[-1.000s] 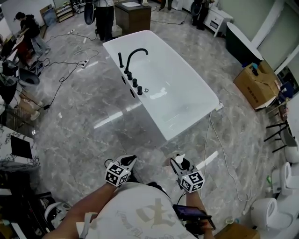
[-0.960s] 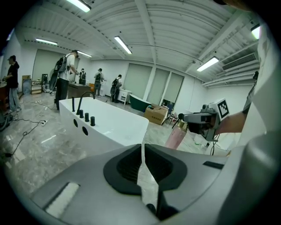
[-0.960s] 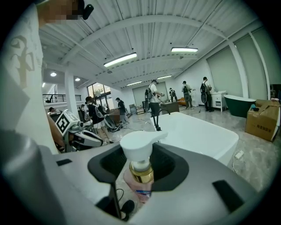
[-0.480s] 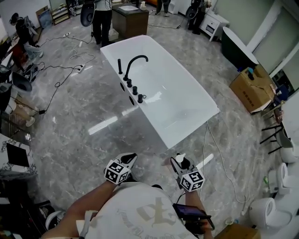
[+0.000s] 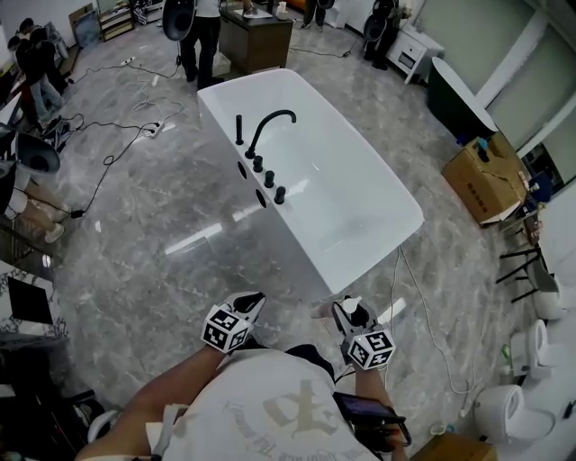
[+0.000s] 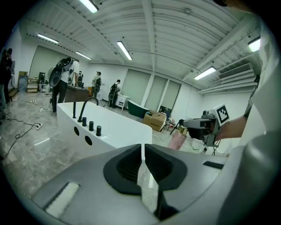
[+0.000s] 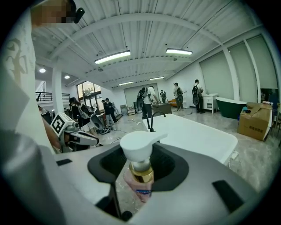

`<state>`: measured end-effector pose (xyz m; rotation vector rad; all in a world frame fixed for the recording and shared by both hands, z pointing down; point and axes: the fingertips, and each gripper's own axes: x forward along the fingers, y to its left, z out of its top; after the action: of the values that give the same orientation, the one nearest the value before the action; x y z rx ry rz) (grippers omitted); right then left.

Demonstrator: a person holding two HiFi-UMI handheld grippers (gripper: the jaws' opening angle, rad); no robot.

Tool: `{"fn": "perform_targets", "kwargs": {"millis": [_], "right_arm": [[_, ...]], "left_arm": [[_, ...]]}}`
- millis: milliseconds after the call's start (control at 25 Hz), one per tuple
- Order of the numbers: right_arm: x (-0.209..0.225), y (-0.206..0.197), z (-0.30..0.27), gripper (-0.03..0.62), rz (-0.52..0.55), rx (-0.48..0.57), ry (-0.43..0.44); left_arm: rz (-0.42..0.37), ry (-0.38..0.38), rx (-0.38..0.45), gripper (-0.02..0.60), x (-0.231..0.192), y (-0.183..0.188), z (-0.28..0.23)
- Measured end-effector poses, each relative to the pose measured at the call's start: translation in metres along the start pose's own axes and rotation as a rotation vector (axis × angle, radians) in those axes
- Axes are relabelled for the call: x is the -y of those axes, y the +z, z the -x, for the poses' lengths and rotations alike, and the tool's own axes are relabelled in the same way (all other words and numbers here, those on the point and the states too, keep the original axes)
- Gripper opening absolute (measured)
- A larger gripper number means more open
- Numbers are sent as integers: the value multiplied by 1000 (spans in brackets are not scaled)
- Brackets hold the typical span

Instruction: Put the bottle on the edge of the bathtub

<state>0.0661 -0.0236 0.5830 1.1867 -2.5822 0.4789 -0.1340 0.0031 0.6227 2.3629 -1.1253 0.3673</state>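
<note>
Bottle [image 7: 138, 171], a pink pump dispenser with a white head, sits upright between the jaws of the right tool [image 5: 354, 311], which clamp its neck; it hangs in the air over the floor [image 5: 153, 225], short of the bathtub [image 5: 351, 198]. So the pickup is done and the carrying and setting down are left: judging by the head view, the person stands near the tub's closest corner, with bare marble between the tools and the white rim. The left tool [image 6: 144, 165] carries nothing, its jaws drawn to a narrow slit, and is held level beside the right one.

On the tub's left rim stand a black curved faucet [image 5: 270, 126] and a row of black knobs [image 5: 268, 178], so that stretch is taken; the near end and the right rim look bare and seem the easier landing spots. A thin cable [image 5: 432, 306] trails across the floor just right of the tub's near corner and could catch a foot. A cardboard box [image 5: 481, 176] and a dark tub [image 5: 454, 85] stand well off to the right, and people [image 5: 205, 27] work beyond the far end, none of them in the path.
</note>
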Motion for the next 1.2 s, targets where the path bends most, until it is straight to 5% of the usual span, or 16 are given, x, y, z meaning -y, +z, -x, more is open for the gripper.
{"fn": "perform_targets", "kwargs": {"millis": [680,1200], "right_arm": [[-18,5,-94,155,15,-70,146],[16,39,-178,155,42,-90,234]], "left_arm": [[98,159,-23,25,-71,-12,35],[83,181,-32,25,-121,41,-19]]}}
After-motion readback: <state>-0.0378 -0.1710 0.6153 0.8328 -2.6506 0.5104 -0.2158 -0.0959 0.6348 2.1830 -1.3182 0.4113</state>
